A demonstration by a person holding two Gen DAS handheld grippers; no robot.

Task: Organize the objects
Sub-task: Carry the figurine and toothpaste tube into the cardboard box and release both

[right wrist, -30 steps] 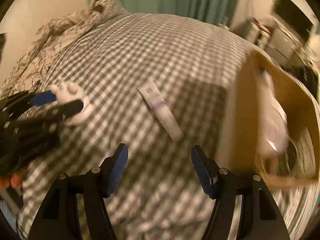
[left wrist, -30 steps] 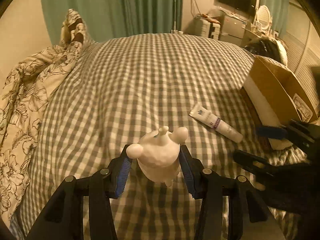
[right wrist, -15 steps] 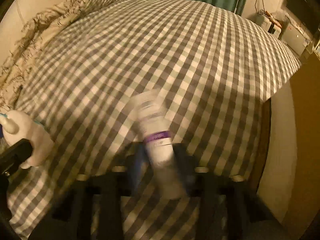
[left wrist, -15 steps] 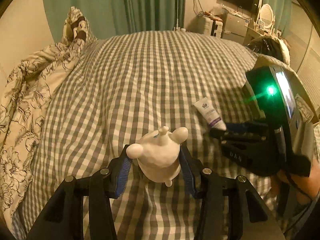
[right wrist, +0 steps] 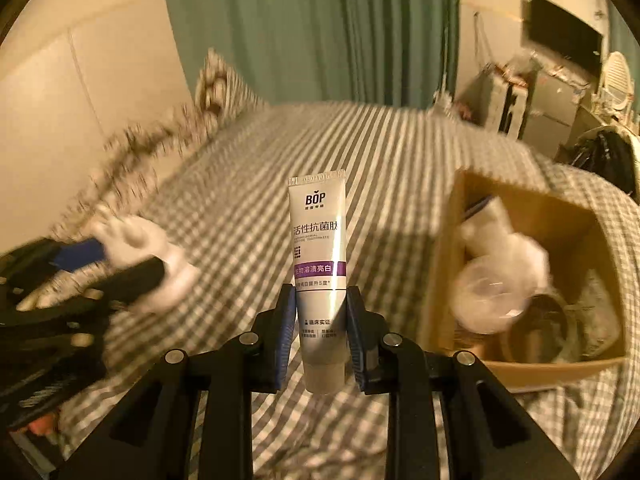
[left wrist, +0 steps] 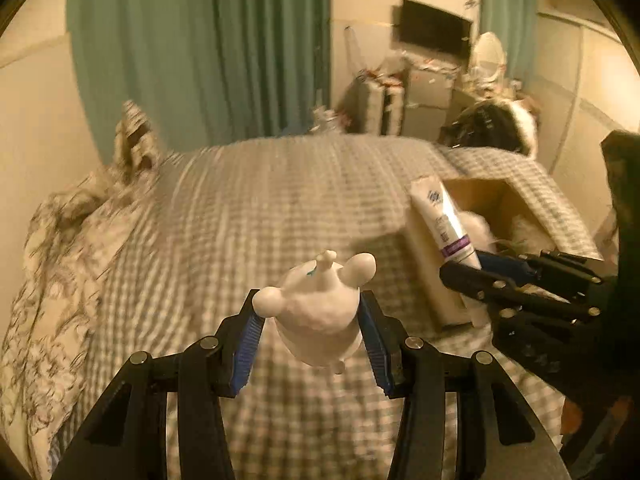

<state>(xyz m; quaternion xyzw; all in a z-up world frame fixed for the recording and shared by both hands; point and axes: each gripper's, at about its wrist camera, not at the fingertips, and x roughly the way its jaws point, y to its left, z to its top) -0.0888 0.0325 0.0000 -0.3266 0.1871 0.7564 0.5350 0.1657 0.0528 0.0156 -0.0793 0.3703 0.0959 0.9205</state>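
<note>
My left gripper (left wrist: 312, 320) is shut on a white round toy figure (left wrist: 320, 320) with ears and holds it above the checked bed. My right gripper (right wrist: 320, 312) is shut on a white toothpaste tube (right wrist: 320, 264) with a purple band, held upright, cap end down. In the left wrist view the right gripper (left wrist: 480, 268) holds the tube (left wrist: 444, 220) just left of an open cardboard box (left wrist: 424, 252). In the right wrist view the box (right wrist: 444, 280) lies to the right and the left gripper (right wrist: 120, 264) with the toy (right wrist: 140, 244) to the left.
The box holds a white bottle (right wrist: 488, 224), a clear lid (right wrist: 488, 296) and a dark round item (right wrist: 540, 328). A floral duvet (left wrist: 52, 280) is bunched on the bed's left. Green curtains (left wrist: 200, 48), a TV (left wrist: 436, 32) and cluttered drawers stand behind.
My right gripper closed on the toothpaste tube on the bed and lifted it upright. Both grippers rose and tilted up. The left gripper kept hold of the toy.
</note>
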